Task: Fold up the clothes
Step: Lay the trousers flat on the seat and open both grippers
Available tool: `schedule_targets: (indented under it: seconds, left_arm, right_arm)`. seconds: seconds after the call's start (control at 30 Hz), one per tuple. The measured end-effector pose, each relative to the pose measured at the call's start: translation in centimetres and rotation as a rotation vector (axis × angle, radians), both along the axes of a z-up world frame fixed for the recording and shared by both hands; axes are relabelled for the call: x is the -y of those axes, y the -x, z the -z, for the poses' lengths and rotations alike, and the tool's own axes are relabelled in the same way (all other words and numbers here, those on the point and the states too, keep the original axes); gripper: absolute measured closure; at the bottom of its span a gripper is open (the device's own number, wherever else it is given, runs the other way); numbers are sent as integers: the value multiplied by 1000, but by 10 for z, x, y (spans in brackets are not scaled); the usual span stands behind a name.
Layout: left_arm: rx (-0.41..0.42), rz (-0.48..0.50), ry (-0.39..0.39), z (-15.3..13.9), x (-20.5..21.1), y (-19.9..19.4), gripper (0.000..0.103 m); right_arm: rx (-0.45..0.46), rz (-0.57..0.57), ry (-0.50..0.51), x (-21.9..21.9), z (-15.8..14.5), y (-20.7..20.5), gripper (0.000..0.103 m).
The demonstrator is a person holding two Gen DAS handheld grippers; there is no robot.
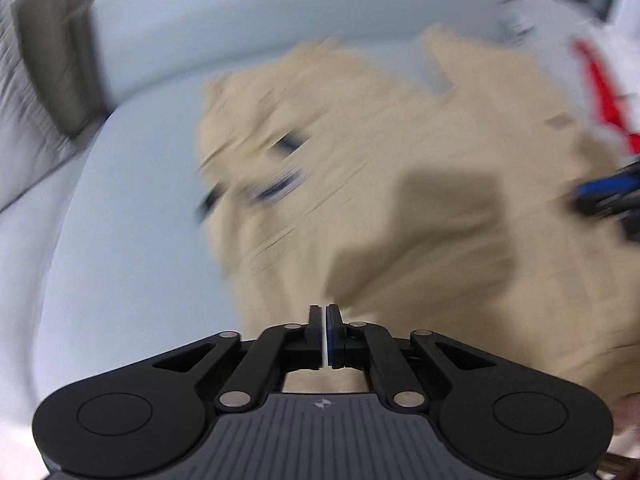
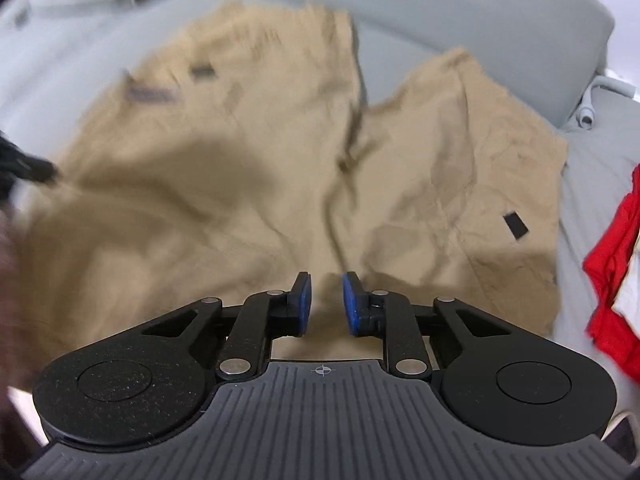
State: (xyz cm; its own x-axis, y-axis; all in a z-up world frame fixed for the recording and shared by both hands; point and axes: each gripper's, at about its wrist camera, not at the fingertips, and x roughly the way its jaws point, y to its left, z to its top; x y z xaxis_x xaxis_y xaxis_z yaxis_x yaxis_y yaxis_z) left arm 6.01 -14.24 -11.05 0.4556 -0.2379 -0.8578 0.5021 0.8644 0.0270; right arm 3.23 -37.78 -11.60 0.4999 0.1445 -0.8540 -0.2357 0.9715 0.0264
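Labels (image 2: 515, 227) — probably blank — unreadable

In the left wrist view motion blur smears the tan garment (image 1: 400, 168) throughout, so its folds and the dark marks at centre left cannot be read. The right tongs (image 1: 608, 196) show only as a blue-and-black streak cut off by the right edge, their opening unreadable there. A red and white cloth (image 1: 600, 92) is blurred and clipped at upper right. In the right wrist view the garment's left half is blurred, the left tongs (image 2: 28, 168) are a dark smear at the left edge, and the red cloth (image 2: 616, 264) is cut off at right.
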Motion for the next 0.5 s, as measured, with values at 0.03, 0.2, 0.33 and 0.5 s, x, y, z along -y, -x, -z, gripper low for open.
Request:
schedule_targets:
  seconds: [0.03, 0.2, 0.33, 0.5]
  left_arm:
    - [13, 49, 50, -2, 12, 8, 93]
    - [-37, 42, 11, 36, 28, 27, 94]
    - [-93, 46, -34, 39, 28, 39, 98]
    - [-156, 75, -43, 36, 11, 54, 100]
  right_arm:
    - [11, -13, -33, -7, -4, 9, 79]
    - [-3, -42, -50, -36, 11, 32, 78]
    - [-57, -29, -10, -32, 27, 51, 81]
    - [-136, 38, -39, -8, 21, 70, 80]
